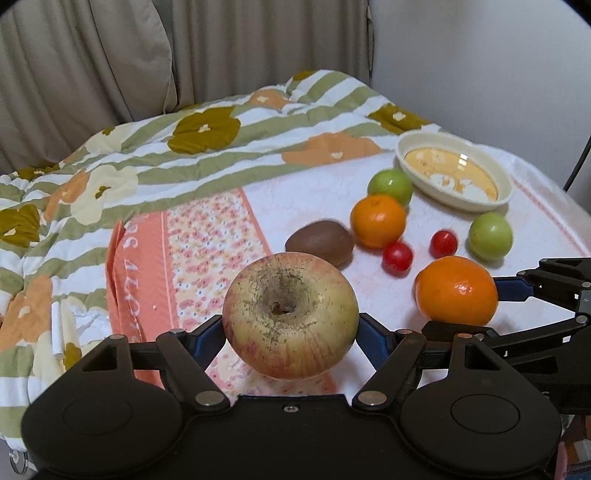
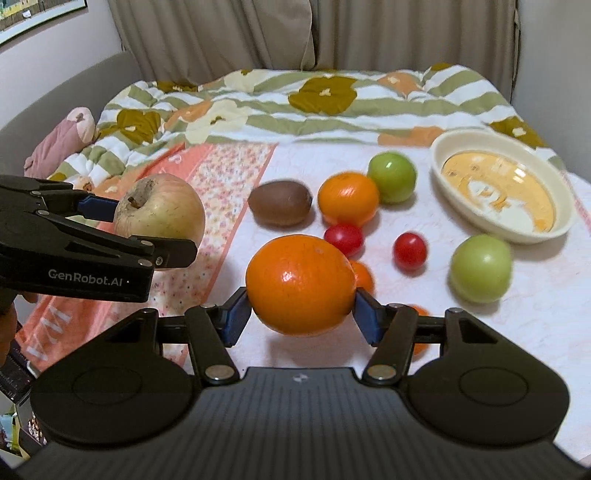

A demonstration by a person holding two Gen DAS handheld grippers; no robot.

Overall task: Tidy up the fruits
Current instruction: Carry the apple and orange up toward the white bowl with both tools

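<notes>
Both grippers are carrying fruit above the bed. Left gripper (image 1: 290,332) is clamping a yellowish red-streaked apple (image 1: 290,315) between its blue pads, stem hollow facing the camera, the fruit lifted off the pink floral cloth (image 1: 207,243). From the right wrist view the same apple (image 2: 159,216) is hanging out to the left, pinched by the left gripper (image 2: 155,225), whose black body is reading "GenRobot.AI".

Right gripper (image 2: 301,312) is squeezing a large orange (image 2: 300,285) by its sides — its fingers are pressing in on the peel, and the fruit is sitting clear of the white sheet (image 2: 498,332). In the left wrist view that orange (image 1: 457,290) is showing at the right with the right gripper (image 1: 469,295) reaching in from the edge.

Loose fruit is lying on the sheet beyond: a brown kiwi (image 2: 279,202), a smaller orange (image 2: 348,202) just beside it, and a green apple (image 2: 392,177) touching that orange from behind. Two small red tomatoes (image 2: 410,250) are resting nearer, one of them partly behind the held orange, and a second green apple (image 2: 481,268) is sitting to the right, just in front of a cream oval dish (image 2: 443,162) — nothing is lying in the dish. A striped flowered quilt (image 2: 332,107) is bunching up behind everything, under beige curtains (image 2: 295,33).
</notes>
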